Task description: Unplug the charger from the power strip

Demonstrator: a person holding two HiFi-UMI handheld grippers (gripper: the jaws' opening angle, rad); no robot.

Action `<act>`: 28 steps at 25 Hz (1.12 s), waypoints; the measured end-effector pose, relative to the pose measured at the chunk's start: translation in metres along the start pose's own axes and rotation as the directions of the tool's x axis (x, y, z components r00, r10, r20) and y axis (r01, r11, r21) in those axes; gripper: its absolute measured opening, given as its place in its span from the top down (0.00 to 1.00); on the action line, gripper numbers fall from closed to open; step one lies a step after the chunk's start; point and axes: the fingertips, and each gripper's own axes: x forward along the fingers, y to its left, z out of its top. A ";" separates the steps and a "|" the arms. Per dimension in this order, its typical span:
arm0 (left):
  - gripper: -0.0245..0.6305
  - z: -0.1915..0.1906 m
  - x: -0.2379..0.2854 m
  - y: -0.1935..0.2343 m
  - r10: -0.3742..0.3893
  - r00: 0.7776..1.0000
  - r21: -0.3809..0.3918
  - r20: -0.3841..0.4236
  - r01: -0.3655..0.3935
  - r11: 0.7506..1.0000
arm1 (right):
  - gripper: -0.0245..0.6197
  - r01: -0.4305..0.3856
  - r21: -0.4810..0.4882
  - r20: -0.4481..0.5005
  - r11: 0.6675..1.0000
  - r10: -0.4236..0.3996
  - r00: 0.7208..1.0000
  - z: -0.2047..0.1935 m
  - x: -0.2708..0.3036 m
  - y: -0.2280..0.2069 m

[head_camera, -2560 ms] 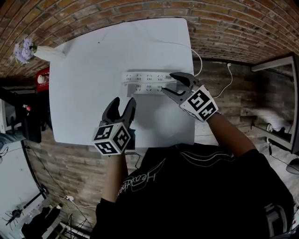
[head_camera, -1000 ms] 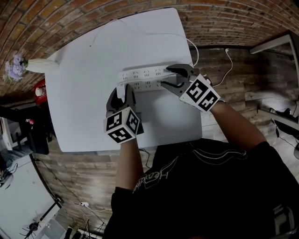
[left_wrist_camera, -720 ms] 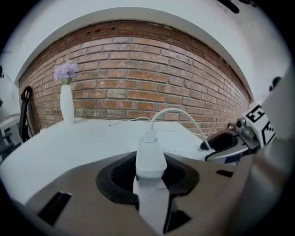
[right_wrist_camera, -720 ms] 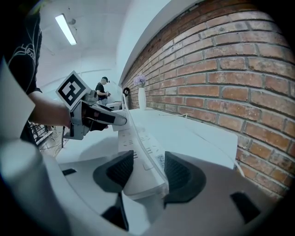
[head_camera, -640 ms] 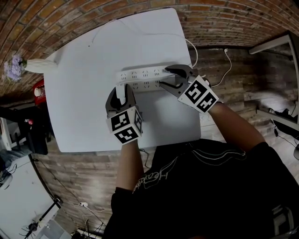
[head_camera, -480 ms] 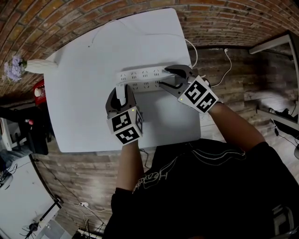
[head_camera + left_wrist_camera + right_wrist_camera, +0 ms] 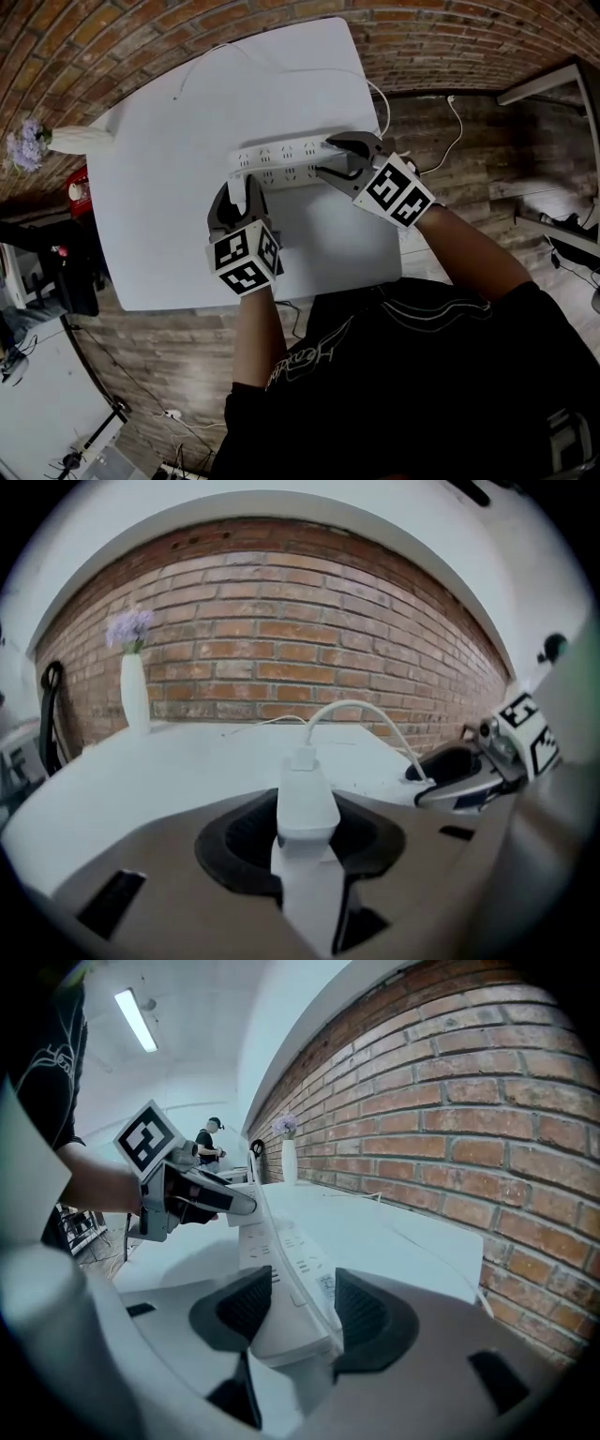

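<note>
A white power strip (image 7: 281, 159) lies across the white table (image 7: 169, 216). At its left end stands the white charger (image 7: 239, 197), and my left gripper (image 7: 238, 190) is shut on it. In the left gripper view the charger (image 7: 307, 799) sits upright between the dark pads, its white cable (image 7: 361, 710) arcing off to the right. Whether its prongs sit in a socket I cannot tell. My right gripper (image 7: 325, 157) is shut on the strip's right end; the strip (image 7: 281, 1260) runs away between its pads toward the left gripper (image 7: 220, 1206).
A white vase with purple flowers (image 7: 75, 139) stands at the table's far left corner, by the brick wall. The strip's own white cord (image 7: 384, 103) drops off the right edge to the wooden floor. A person (image 7: 208, 1143) stands far off in the room.
The left gripper came up from the table's front edge, where it stood open, to the strip's left end and closed on the charger. Over the last second neither gripper has visibly moved.
</note>
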 end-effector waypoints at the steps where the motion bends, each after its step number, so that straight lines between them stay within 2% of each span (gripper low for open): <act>1: 0.76 0.001 -0.001 -0.002 0.020 1.000 0.044 0.001 -0.020 0.999 | 0.66 -0.001 0.001 0.001 1.000 0.001 1.000 0.000 0.000 0.000; 3: 0.76 0.003 -0.002 -0.004 0.039 0.999 0.085 0.002 -0.039 0.996 | 0.66 -0.002 0.003 0.006 1.000 0.002 1.000 0.001 -0.001 0.000; 5: 0.76 0.005 -0.003 -0.005 0.029 1.000 0.079 -0.001 -0.029 0.996 | 0.66 -0.003 0.005 0.013 1.000 0.003 1.000 0.001 -0.001 0.000; 9: 0.75 0.004 -0.002 -0.001 -0.050 0.999 -0.085 -0.020 0.048 0.995 | 0.66 -0.010 0.013 0.012 1.000 0.010 1.000 0.001 -0.001 -0.001; 12: 0.75 0.000 -0.001 0.002 -0.059 0.998 -0.121 -0.020 0.056 0.991 | 0.66 -0.010 0.009 0.006 1.000 0.010 1.000 0.000 0.000 -0.001; 14: 0.75 -0.002 -0.002 0.002 -0.028 0.999 -0.073 -0.016 0.027 0.997 | 0.66 -0.010 0.000 0.001 1.000 0.010 1.000 0.000 0.001 0.001; 17: 0.76 0.000 -0.005 -0.003 0.040 0.999 0.063 -0.005 -0.039 0.997 | 0.66 -0.010 -0.004 0.004 1.000 0.010 1.000 0.001 0.001 0.001; 19: 0.76 0.001 -0.007 -0.005 0.063 0.998 0.099 -0.002 -0.062 0.993 | 0.66 -0.010 -0.003 0.007 1.000 0.010 1.000 0.001 0.000 0.001; 21: 0.76 0.000 -0.008 -0.005 0.048 0.999 0.064 -0.010 -0.047 0.997 | 0.66 -0.012 -0.004 0.008 1.000 0.012 1.000 0.001 0.000 0.002; 23: 0.76 -0.003 -0.007 -0.002 0.001 1.000 -0.037 -0.024 -0.002 0.999 | 0.66 -0.015 -0.007 0.005 1.000 0.015 1.000 0.000 0.000 0.002; 25: 0.75 -0.004 -0.007 0.001 -0.048 0.999 -0.154 -0.024 0.043 0.987 | 0.66 -0.015 -0.010 0.004 1.000 0.015 1.000 0.000 0.000 0.002; 26: 0.75 -0.004 -0.007 0.003 -0.061 0.998 -0.188 -0.022 0.056 0.981 | 0.66 -0.015 -0.010 0.004 1.000 0.015 1.000 0.000 0.000 0.002; 28: 0.75 -0.003 -0.007 0.004 -0.055 0.998 -0.179 -0.019 0.050 0.982 | 0.66 -0.014 -0.010 0.005 1.000 0.014 1.000 0.000 0.000 0.002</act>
